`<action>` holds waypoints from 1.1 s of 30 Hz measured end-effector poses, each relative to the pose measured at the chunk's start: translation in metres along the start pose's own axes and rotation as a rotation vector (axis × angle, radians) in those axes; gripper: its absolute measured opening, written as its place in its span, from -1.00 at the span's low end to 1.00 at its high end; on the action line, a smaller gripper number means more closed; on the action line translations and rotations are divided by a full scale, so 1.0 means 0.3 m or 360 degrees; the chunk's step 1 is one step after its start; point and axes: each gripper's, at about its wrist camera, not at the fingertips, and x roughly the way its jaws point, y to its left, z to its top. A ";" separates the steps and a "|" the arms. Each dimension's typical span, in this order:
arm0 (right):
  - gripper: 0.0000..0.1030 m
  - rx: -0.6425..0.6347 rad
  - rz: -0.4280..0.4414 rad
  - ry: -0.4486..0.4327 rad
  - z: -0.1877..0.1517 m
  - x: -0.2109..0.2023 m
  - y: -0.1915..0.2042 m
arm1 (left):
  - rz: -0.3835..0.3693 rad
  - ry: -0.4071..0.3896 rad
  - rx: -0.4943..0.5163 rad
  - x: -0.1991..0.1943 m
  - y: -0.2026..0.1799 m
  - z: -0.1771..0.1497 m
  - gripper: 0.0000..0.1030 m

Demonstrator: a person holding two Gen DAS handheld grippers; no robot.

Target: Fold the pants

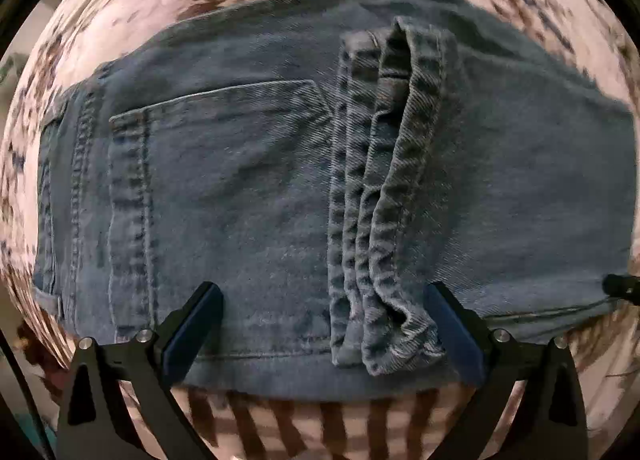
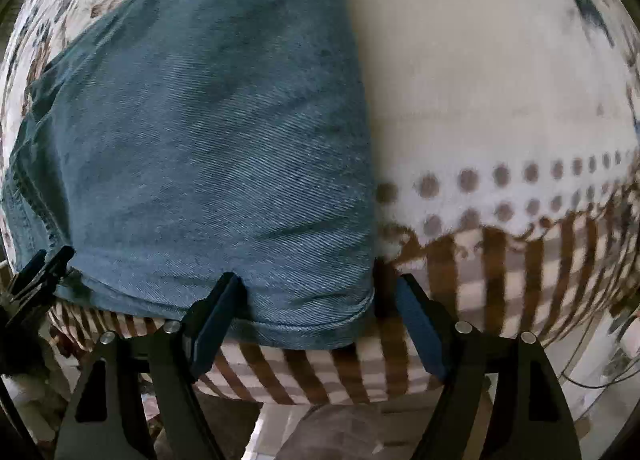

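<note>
Closest in the left wrist view, the left gripper (image 1: pixel 324 296) points down with its two dark fingers spread wide, nothing pressed between the pads; the near edge of the folded jeans (image 1: pixel 248 179) lies in the gap between them. Just inside the right-hand finger sits the stacked pair of leg hems (image 1: pixel 384 195) — thick, rumpled cuffs laid across the seat of the pants. To their left is the back pocket (image 1: pixel 224 187) with its stitched outline, and beyond that the waistband (image 1: pixel 56 187) at the left edge of the bundle. The denim rests on a patterned bedspread (image 1: pixel 304 424), striped brown and cream along the near edge and blotched with brown and blue farther off. In the right wrist view the right gripper (image 2: pixel 320 284) is likewise spread apart, its jaws gripping nothing: the left-hand finger stands over the near edge of the denim and the right-hand one over bare striped cloth, so the folded corner of the pants lies between them. Past that corner the fabric runs up and away to the left, while the right half of the view is plain cream cover with rows of grey dots (image 2: pixel 500 175). At the far left edge the other gripper's dark tip shows beside the denim.
</note>
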 end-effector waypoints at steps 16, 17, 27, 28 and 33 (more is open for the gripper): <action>0.57 -0.0003 0.0027 -0.0531 0.028 -0.194 0.312 | -0.0803 -0.0546 -0.1801 -0.030 0.825 -0.457 -0.23; 0.57 -0.0026 0.0023 -0.0522 0.037 -0.192 0.347 | -0.0886 -0.0545 -0.1847 0.005 0.829 -0.457 -0.22; 0.57 -0.0156 -0.0004 -0.0455 0.053 -0.144 0.522 | -0.1105 -0.0726 -0.1939 0.109 0.797 -0.451 0.33; 0.57 -0.0167 -0.0005 -0.0446 0.054 -0.140 0.538 | -0.1147 -0.0741 -0.1960 0.120 0.814 -0.455 0.35; 0.57 -0.0212 0.0006 -0.0423 0.057 -0.127 0.584 | -0.1172 -0.0824 -0.1969 0.080 0.825 -0.434 0.10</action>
